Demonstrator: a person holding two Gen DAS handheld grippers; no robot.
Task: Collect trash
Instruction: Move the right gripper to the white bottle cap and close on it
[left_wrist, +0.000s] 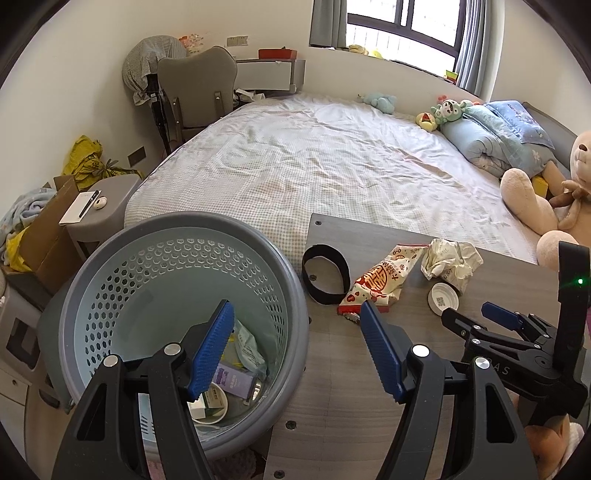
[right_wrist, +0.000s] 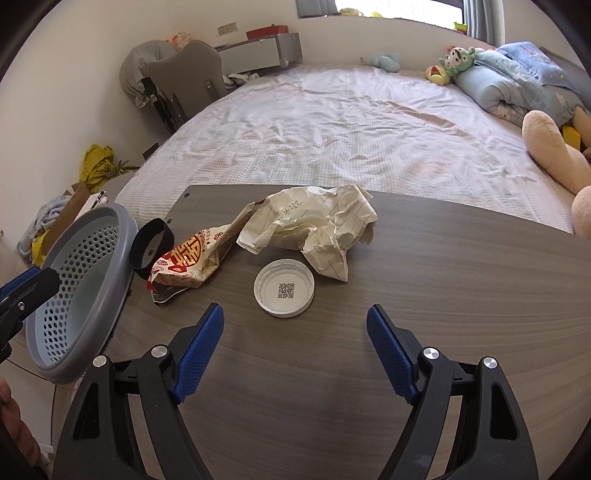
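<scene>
A grey perforated trash basket (left_wrist: 110, 266) stands at the table's left edge, with several pieces of trash inside; it also shows in the right wrist view (right_wrist: 110, 236). On the wooden table (right_wrist: 443, 280) lie a black band ring (right_wrist: 152, 243), a red-and-white snack wrapper (right_wrist: 192, 262), a crumpled paper (right_wrist: 317, 225) and a white lid (right_wrist: 284, 288). My left gripper (left_wrist: 297, 325) is open and empty, its left finger over the basket. My right gripper (right_wrist: 295, 325) is open and empty, just in front of the lid; it also shows in the left wrist view (left_wrist: 476, 317).
A bed (right_wrist: 332, 122) with a checked sheet lies behind the table, with plush toys (left_wrist: 543, 199) and a rolled blue quilt (left_wrist: 491, 136) at the right. A grey chair (left_wrist: 199, 92), a small side table (left_wrist: 107, 206) and a cardboard box (left_wrist: 48, 236) stand at the left.
</scene>
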